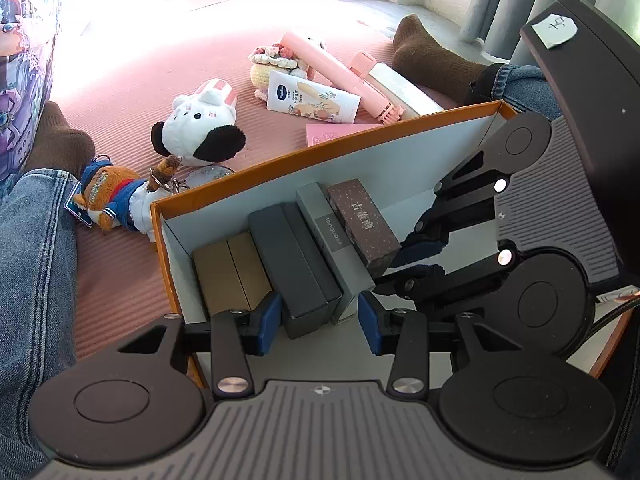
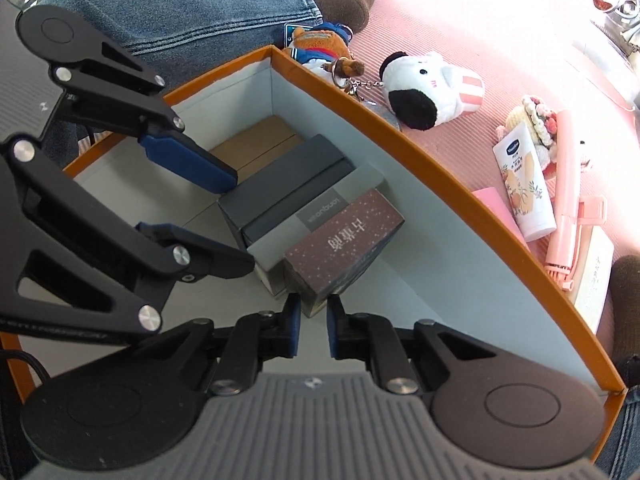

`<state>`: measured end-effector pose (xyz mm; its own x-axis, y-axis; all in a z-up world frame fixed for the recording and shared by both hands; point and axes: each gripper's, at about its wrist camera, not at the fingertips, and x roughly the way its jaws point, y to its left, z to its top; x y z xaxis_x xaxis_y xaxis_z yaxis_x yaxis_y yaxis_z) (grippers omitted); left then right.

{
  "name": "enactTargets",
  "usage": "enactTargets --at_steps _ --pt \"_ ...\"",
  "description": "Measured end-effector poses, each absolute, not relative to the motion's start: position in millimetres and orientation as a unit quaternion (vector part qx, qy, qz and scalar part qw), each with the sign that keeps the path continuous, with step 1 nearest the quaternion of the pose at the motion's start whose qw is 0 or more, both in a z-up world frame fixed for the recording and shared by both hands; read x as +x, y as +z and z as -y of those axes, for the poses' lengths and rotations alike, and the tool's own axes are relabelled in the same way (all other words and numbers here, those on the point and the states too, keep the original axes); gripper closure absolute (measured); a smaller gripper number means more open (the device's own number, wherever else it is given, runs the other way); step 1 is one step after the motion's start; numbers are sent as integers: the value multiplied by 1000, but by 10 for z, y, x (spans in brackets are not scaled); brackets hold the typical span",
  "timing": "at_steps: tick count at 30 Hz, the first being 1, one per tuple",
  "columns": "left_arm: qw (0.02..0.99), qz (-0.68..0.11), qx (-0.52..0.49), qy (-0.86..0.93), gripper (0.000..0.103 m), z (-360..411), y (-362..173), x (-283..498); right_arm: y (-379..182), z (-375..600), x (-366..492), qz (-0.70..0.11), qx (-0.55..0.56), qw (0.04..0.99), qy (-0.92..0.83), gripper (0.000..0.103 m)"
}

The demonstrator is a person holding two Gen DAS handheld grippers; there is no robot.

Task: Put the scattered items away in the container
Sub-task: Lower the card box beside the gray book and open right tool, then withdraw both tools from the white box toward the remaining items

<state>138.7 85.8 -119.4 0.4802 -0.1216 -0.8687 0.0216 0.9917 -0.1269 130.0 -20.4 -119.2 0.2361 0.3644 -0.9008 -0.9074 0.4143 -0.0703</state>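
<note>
1. Two grippers work inside the orange-rimmed container (image 1: 332, 148). The left gripper (image 1: 319, 322) has its jaws parted around the near end of the dark grey box (image 1: 298, 264); whether its blue pads (image 1: 269, 320) press on the box cannot be told.
2. The right gripper (image 2: 313, 326) has its jaws narrowly parted at the near end of the maroon speckled box (image 2: 344, 236); contact cannot be told.
3. Four packages stand side by side along the container floor: tan box (image 1: 232, 272), dark grey box, light grey box (image 1: 332, 228), maroon speckled box.
4. Just outside the container wall, on the pink mat (image 1: 120, 280): fox keychain plush (image 1: 112, 196), white plush with black ears (image 1: 200, 128), pink card (image 1: 332, 134).
5. Farther out on the mat: cream tube (image 1: 312, 98), pink handheld fan (image 1: 340, 72), crochet cake (image 1: 272, 62), long cream-coloured box (image 1: 404, 90).
6. A person's denim-clad legs and brown socks (image 1: 428, 54) flank the scene.
</note>
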Motion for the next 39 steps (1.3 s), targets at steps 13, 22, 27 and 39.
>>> enactTargets --at_steps 13,22,27,39 --pt "858 -511 -45 -36 52 -836 -1179 1380 -1191 217 1382 -419 -332 725 434 87" --pt "872 -482 -82 -27 52 -946 -950 1281 -889 551 1412 -435 -291 743 417 83" --pt "887 -449 -113 -10 52 -1115 -748 1307 -614 942 1382 -440 -230 764 414 82" --pt "893 -443 -77 6 52 -1471 -490 1698 -116 1096 2145 -475 -92 793 369 59"
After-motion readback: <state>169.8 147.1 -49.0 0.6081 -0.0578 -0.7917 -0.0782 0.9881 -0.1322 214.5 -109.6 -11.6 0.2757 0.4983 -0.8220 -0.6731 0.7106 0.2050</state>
